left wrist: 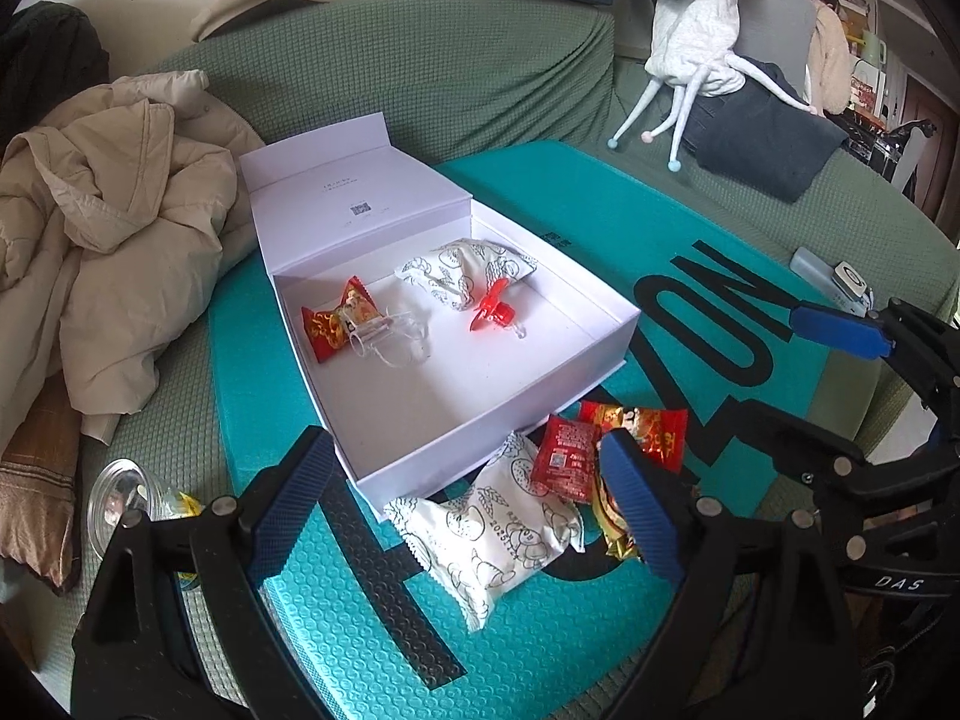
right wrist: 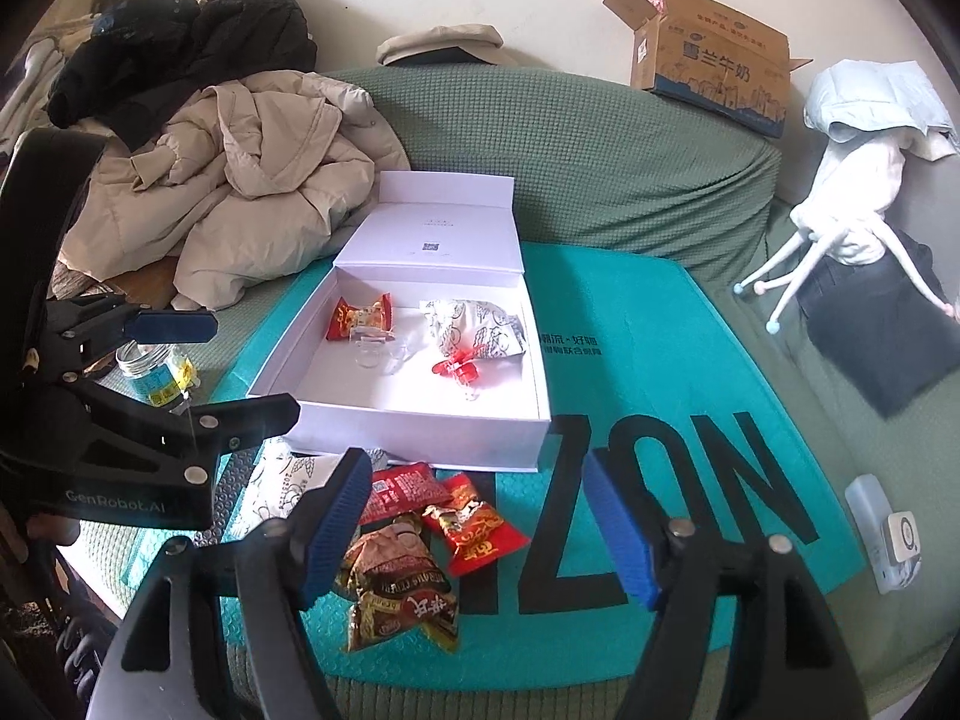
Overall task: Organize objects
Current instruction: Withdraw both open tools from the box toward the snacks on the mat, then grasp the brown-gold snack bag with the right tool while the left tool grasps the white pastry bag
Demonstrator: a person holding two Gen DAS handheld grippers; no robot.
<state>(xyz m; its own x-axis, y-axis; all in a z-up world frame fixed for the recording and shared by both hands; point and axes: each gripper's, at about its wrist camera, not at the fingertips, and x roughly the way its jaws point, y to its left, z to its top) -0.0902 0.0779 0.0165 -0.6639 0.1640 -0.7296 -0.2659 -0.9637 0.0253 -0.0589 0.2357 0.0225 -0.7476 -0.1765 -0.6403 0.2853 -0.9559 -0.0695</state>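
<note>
Gaping over loose snack packets [right wrist: 420,540], both empty tongs; white box [left wrist: 372,444] holding red packet [left wrist: 339,321], patterned pouch [left wrist: 462,267], red clip [left wrist: 495,306].

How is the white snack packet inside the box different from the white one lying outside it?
The white packet in the box rests on the box floor, partly behind a red plastic piece; the white packet outside lies on the teal mat, against the box's front wall. The outer one sits between the open left tool's pads. Both share the same black line-drawing print.

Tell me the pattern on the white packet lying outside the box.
Black line drawings on white packet; clearest in left wrist view.
</note>
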